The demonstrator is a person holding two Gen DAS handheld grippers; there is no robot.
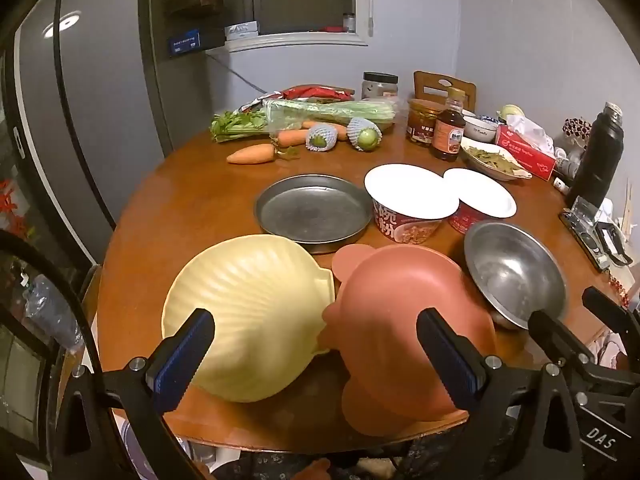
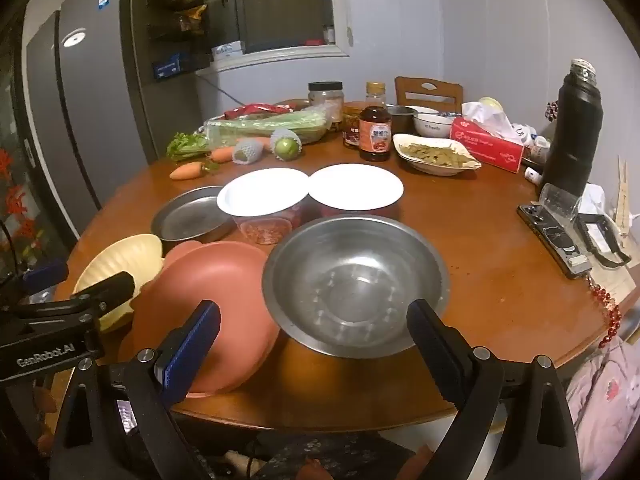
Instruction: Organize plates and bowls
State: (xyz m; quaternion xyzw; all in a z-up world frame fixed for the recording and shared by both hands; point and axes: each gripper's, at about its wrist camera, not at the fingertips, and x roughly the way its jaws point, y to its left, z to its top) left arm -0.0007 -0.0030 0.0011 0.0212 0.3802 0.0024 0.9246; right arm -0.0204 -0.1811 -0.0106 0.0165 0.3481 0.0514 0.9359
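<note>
A yellow shell-shaped plate (image 1: 248, 312) lies at the near left of the round wooden table (image 1: 176, 208). A pink bear-shaped plate (image 1: 404, 320) lies beside it, its edge over the shell plate. A steel bowl (image 1: 516, 272) sits to the right, and a flat steel pan (image 1: 312, 212) lies behind. My left gripper (image 1: 316, 356) is open and empty above the near edges of the yellow and pink plates. My right gripper (image 2: 314, 348) is open and empty just before the steel bowl (image 2: 356, 284), with the pink plate (image 2: 208, 308) at its left finger. The left gripper (image 2: 80, 304) shows at the left of the right wrist view.
Two instant noodle cups with white lids (image 2: 264, 200) (image 2: 356, 188) stand behind the bowl. Further back are carrots (image 1: 252, 154), celery (image 1: 312, 114), sauce bottles (image 2: 374, 136), a dish of greens (image 2: 436, 156), a tissue box (image 2: 488, 144) and a black flask (image 2: 572, 132). A phone (image 2: 554, 240) lies at the right.
</note>
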